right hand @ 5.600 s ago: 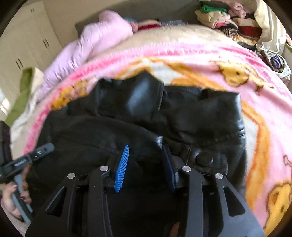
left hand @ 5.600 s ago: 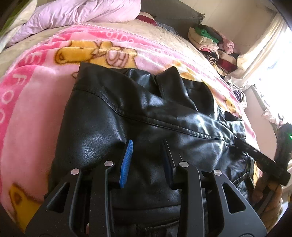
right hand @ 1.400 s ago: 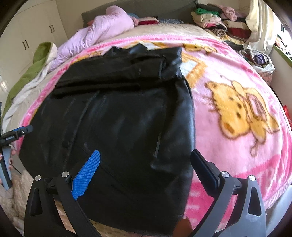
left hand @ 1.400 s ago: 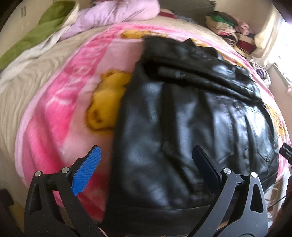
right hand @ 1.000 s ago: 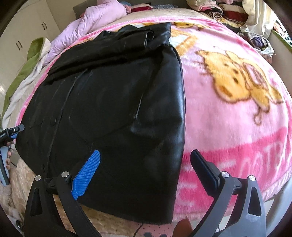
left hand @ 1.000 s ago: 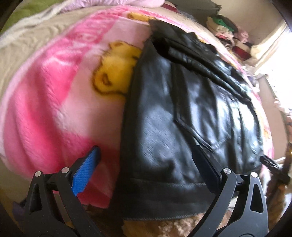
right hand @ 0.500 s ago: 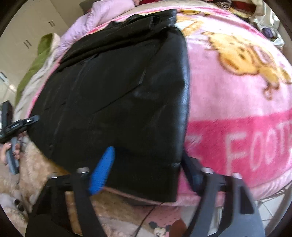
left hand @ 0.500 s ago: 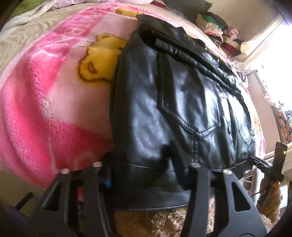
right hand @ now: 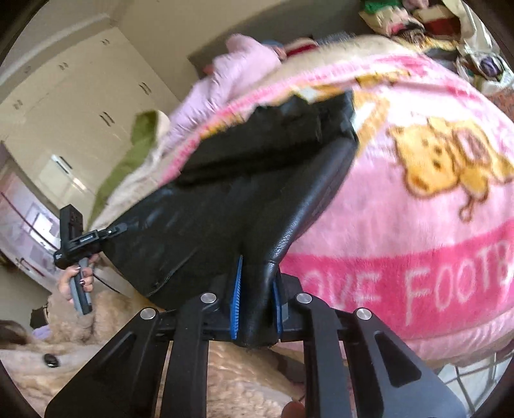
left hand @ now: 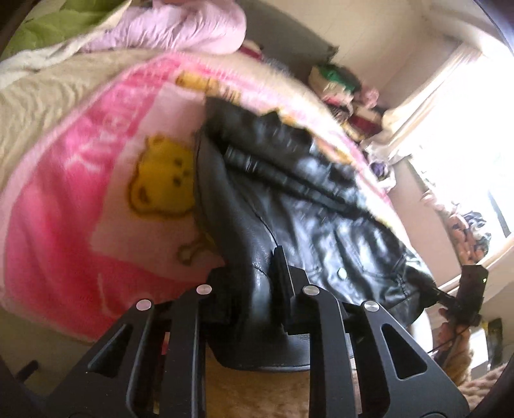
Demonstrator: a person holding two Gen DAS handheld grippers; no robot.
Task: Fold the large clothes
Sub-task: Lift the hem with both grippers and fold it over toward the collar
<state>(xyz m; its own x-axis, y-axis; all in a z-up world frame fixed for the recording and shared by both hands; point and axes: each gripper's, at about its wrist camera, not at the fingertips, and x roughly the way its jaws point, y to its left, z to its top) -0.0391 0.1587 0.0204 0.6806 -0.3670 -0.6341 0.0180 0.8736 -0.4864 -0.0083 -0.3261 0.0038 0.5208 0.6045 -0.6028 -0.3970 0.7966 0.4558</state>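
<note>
Black leather jacket [left hand: 289, 205] hem is pinched by both closing tools, left [left hand: 257, 286] and right [right hand: 255, 299] (blue pads [right hand: 237, 299] show only there).

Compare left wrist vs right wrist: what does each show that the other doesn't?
Left wrist only: the left gripper closing on the black leather jacket hem, with the bright window behind.
Right wrist only: the right gripper closing on the other hem corner, a cream wardrobe, and white lettering on the blanket.
Both: the jacket, the pink blanket with yellow bears, the lilac bedding beyond it and the clothes pile.
</note>
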